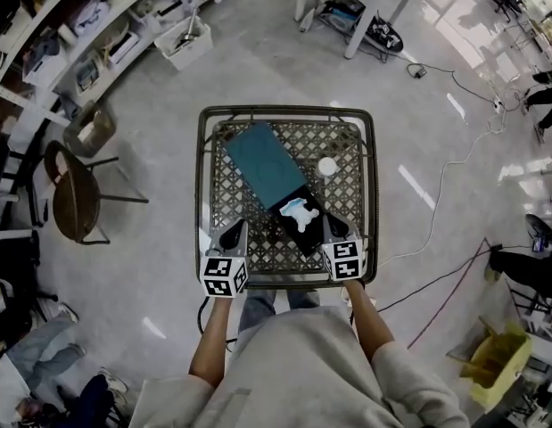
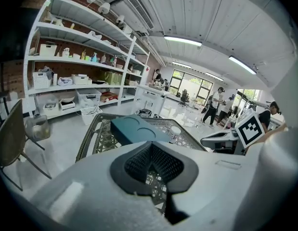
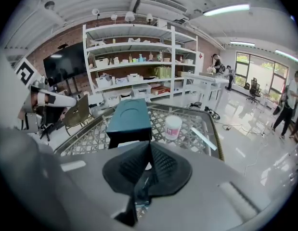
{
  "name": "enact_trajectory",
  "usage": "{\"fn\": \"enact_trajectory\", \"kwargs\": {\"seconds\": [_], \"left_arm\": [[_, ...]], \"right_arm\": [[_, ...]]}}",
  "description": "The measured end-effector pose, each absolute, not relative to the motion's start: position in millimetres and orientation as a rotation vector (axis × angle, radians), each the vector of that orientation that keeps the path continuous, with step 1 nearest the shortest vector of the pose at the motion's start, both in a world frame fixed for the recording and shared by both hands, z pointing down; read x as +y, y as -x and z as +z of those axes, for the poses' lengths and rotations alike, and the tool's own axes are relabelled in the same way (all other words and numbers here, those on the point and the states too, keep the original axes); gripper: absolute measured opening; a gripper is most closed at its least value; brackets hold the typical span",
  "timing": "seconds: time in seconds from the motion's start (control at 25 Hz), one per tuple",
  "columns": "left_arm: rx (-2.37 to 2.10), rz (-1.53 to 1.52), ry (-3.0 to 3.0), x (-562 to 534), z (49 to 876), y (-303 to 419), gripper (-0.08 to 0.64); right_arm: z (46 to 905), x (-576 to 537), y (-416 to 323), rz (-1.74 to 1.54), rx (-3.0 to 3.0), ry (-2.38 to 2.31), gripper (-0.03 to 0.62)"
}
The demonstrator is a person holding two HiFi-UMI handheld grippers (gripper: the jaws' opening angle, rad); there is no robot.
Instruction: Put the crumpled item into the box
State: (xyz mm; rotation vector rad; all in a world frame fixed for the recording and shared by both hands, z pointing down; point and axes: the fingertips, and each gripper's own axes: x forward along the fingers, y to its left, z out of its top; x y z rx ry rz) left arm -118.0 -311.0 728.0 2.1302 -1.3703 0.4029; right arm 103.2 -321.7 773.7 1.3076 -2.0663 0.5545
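From the head view, a metal lattice table (image 1: pixel 217 205) stood on a pale floor. On it lay an open black box (image 1: pixel 313 235), angled across the top. The white crumpled item (image 1: pixel 300 212) sat inside the box, toward its far end. A teal lid (image 1: pixel 263 163) lay touching that far end and stretched toward the table's back left corner. 1 small white tub (image 1: pixel 327 166) stood just beside the lid, on its right. The left gripper (image 1: pixel 233 234) hovered over the table's near edge, left of the box and apart from it. The right gripper (image 1: pixel 334 228) sat at the box's near right corner; contact could not be judged. A brown chair (image 1: pixel 76 194) stood well left of the table.

In the left gripper view, the left gripper (image 2: pixel 149 147) had its 2 jaws pressed together with nothing between them. Past them lay the teal lid (image 2: pixel 137 129), with 2 round recesses in its top, and the tub (image 2: pixel 175 131) to its right. The right gripper's marker cube (image 2: pixel 249 127) showed at the right edge.

In the right gripper view, the right gripper (image 3: pixel 148 149) also had its jaws fully together and held nothing. Just beyond them rose the teal lid (image 3: pixel 129 117) over the dark box (image 3: pixel 115 140). The tub (image 3: pixel 173 127) stood near the lid's right side. White shelving (image 3: pixel 134 66) lined the brick wall behind.
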Motion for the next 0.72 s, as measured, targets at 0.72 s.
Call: {"fn": "enact_trajectory", "kwargs": {"seconds": [0.72], "left_arm": [[-1.491,0.247,-2.340,-376.3,591.4,115.4,0.006]], "right_arm": [[579.2,-394.8,-104.2,0.179,-2.292,-1.591,-0.002]]}}
